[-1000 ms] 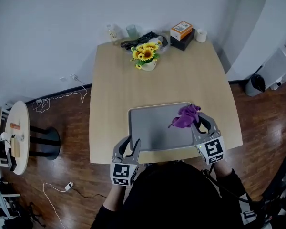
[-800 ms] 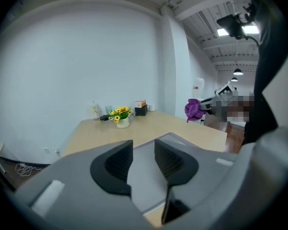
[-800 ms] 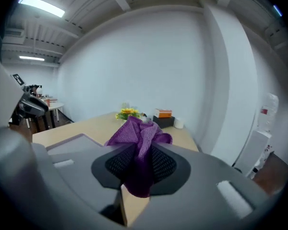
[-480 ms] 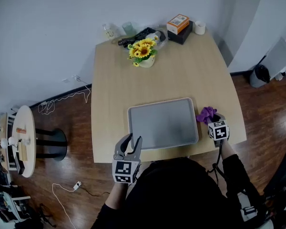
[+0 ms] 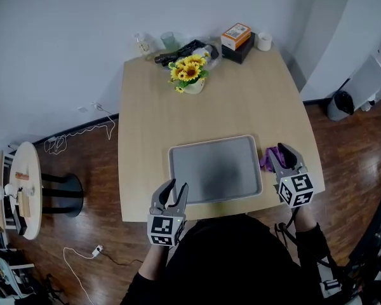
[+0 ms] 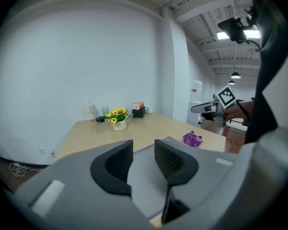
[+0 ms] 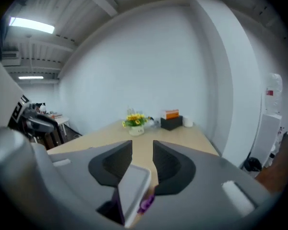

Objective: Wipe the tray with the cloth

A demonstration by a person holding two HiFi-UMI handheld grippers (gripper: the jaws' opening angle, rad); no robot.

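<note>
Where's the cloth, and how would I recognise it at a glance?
Find the wooden table, then the grey tray near its front edge. Just off the tray's right side lies a small crumpled cloth on the bare wood. It is the only purple thing there.

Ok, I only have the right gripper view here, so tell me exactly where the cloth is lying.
Observer: The purple cloth lies bunched on the table, just right of the tray, not on it.
Operator: Confirm my claw is clear of it.
Observer: The right claw has just been opening and grips nothing. In the left gripper view it hangs above the cloth, not touching it.
Operator: Now report the other claw.
Observer: The left claw hovers at the tray's near left corner, jaws slightly apart and empty.
</note>
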